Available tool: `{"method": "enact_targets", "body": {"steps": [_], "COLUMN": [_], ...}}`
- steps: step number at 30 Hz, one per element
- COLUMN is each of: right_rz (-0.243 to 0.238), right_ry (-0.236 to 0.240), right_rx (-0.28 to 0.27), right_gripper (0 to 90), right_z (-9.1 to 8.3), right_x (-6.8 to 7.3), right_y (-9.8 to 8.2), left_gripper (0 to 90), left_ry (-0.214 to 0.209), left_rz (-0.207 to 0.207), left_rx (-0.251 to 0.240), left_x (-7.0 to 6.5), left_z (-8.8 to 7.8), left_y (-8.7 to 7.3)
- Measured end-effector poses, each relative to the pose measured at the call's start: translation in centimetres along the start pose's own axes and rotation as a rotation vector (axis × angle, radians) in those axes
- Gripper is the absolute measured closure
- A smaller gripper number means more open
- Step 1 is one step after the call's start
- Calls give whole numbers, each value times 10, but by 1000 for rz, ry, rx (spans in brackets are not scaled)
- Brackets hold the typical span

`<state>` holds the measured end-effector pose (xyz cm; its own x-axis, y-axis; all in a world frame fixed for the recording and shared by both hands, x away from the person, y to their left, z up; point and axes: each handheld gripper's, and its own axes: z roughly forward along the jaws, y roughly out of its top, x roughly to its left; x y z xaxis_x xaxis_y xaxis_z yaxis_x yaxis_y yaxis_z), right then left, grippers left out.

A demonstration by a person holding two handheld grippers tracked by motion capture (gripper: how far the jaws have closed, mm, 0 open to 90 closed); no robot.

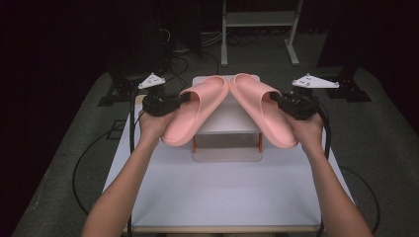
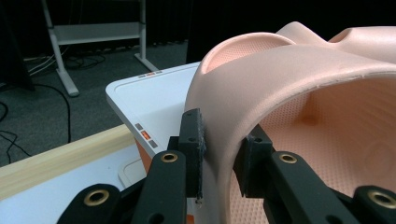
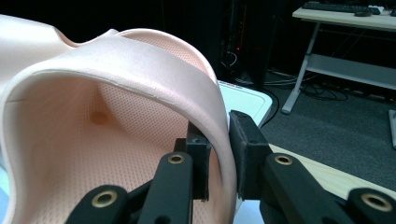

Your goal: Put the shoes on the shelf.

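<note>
**Two pink slides held up over the surface, toes meeting**

The left tongs are clamped on the strap of the left slide. In the left gripper view the two black pads press on either side of the strap's outer edge, one outside and one inside the opening, with the dotted footbed visible behind them. The left hand grips the tool from below.

The right tongs are clamped on the strap of the right slide in the same way. The right gripper view shows the strap's rim pinched between the pads, one inside the shoe and one outside. The right hand holds that tool.

Both slides are in the air above the white surface, each tilted with its heel low and towards the person and its toe high and away. The toes meet, or very nearly meet, at the top middle, so the pair forms an upside-down V. Beneath and behind them stands a small white rack with orange legs, its upper shelf just under the slides; whether the toes rest on it I cannot tell.

A grey plate rides on the left tool. Another grey plate rides on the right one, and cables trail off the surface's sides to the dark floor.
</note>
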<state>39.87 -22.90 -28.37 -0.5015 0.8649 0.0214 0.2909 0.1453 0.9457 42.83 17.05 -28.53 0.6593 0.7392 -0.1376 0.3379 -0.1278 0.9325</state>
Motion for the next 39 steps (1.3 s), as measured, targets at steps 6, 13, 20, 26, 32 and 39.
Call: {"method": "enact_targets", "body": {"steps": [6,13,20,26,32,39], "right_rz": [19,33,32,37,47,63], "right_ry": [-5,-12,-21,-30,-30,-31], "right_rx": [2,10,21,26,23,36], "right_gripper": [771,771,766,760,750,742], "right_z": [5,13,17,21,25,32], "right_x": [-2,-6,-5,-4,-3,-4], "right_y": [0,0,2,5,7,6], "left_gripper": [741,732,721,698,692,679], "left_ry": [10,18,28,36,38,49], "left_rz": [-13,-36,-49,-56,-68,-81], "left_rx": [5,8,4,4,1,2], "left_x": [2,5,7,7,8,8], "left_z": [6,13,17,19,22,26], "left_y": [2,3,5,7,8,9]}}
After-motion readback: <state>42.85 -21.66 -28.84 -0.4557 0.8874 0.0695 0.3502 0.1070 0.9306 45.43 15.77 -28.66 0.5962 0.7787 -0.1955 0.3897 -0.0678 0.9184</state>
